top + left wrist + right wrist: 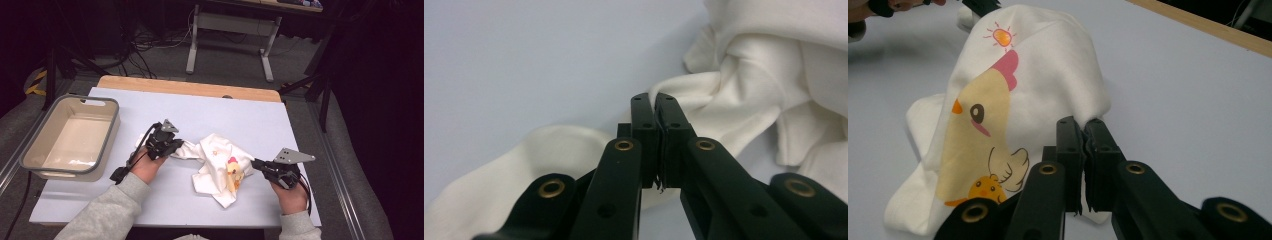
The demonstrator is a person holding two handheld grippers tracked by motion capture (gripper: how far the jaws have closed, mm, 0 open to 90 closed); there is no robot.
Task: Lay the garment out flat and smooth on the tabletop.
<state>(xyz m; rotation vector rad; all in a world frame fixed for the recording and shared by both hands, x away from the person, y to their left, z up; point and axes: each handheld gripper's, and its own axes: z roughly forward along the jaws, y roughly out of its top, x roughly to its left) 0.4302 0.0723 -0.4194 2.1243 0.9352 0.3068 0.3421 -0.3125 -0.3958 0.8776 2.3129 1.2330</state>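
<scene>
High view: a white garment (220, 167) with a yellow chick print lies crumpled on the pale table (260, 120), roughly between the two hands; the left gripper (172, 148) sits at the garment's left end, where a strip of cloth stretches out toward it, and the right gripper (257, 163) sits at the garment's right edge, beside the print; a grey tub (107, 132) stands at the table's left side, well apart from the cloth; grey sleeves come in from the bottom edge.

Left gripper view: the left gripper (655, 102) has its black jaws pressed together on a fold of the white cloth (724, 100), which bunches up just past the tips; more cloth trails below and to the left of the jaws; the table surface lies bare behind.

Right gripper view: the right gripper (1082, 125) is likewise closed, its jaws pinching the garment's edge (1048, 95) just right of the chick print; the garment rises in a hump ahead of the jaws, with a small sun printed near its top; the other hand shows at the far upper left, at the garment's opposite end.
</scene>
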